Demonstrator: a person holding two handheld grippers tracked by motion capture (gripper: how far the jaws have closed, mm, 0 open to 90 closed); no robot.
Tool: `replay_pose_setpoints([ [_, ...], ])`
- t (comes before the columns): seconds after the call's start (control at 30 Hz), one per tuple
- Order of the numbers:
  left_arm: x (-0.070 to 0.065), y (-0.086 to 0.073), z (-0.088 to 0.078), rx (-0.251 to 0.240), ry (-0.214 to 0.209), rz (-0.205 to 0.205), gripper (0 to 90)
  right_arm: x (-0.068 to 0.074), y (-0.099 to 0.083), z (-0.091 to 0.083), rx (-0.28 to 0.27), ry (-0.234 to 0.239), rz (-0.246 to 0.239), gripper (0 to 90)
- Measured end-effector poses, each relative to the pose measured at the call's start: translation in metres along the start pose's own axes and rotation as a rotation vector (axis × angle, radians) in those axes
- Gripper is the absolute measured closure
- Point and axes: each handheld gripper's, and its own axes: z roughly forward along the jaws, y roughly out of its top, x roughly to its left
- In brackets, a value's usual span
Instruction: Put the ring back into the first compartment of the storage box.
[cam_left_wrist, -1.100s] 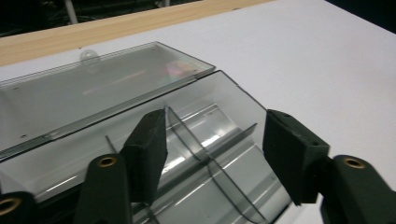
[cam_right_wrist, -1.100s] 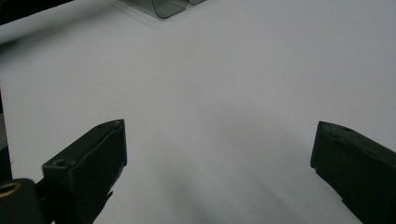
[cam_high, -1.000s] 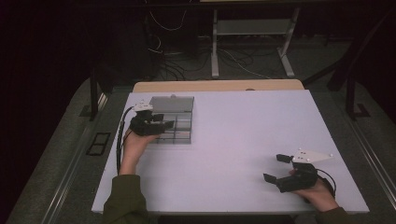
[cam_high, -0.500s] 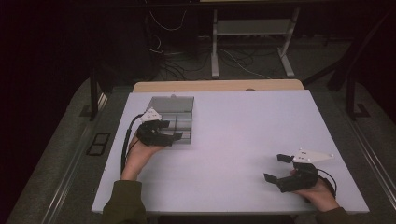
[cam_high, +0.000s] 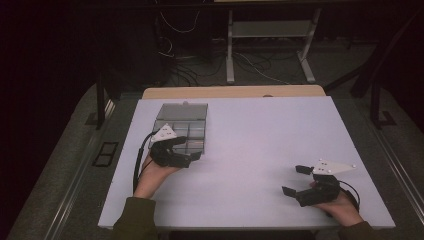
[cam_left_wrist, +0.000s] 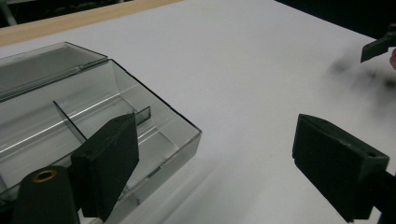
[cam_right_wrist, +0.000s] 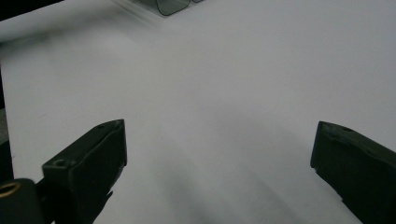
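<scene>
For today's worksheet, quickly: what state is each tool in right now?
Left tool: open, just been opening, nothing between its jaws, beside the clear box.
Right tool: open, holding nothing.

No text, label, brand, number or sign can be read on anything here.

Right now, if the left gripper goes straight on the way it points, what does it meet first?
Probably nothing: the left gripper, open, points past the clear box's corner across bare table. Depth is uncertain.
</scene>
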Motion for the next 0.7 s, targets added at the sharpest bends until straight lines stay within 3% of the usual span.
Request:
replay_pose_setpoints([
  [0.23, -0.009, -0.008, -0.006, -0.031, -0.006, 0.004, 10.0, 0.0, 0.0, 0.0, -0.004, -0.004, -0.004, 3.4],
  [0.47, -0.021, -0.02, -0.008, -0.032, -0.014, 0.011, 1.3, 0.0, 0.0, -0.001, -0.002, -0.004, -0.002, 3.4],
  [0.7, -0.029, -0.033, -0.011, -0.038, -0.034, 0.005, 0.0, 0.0, 0.0, -0.001, -0.005, -0.007, -0.005, 3.4],
])
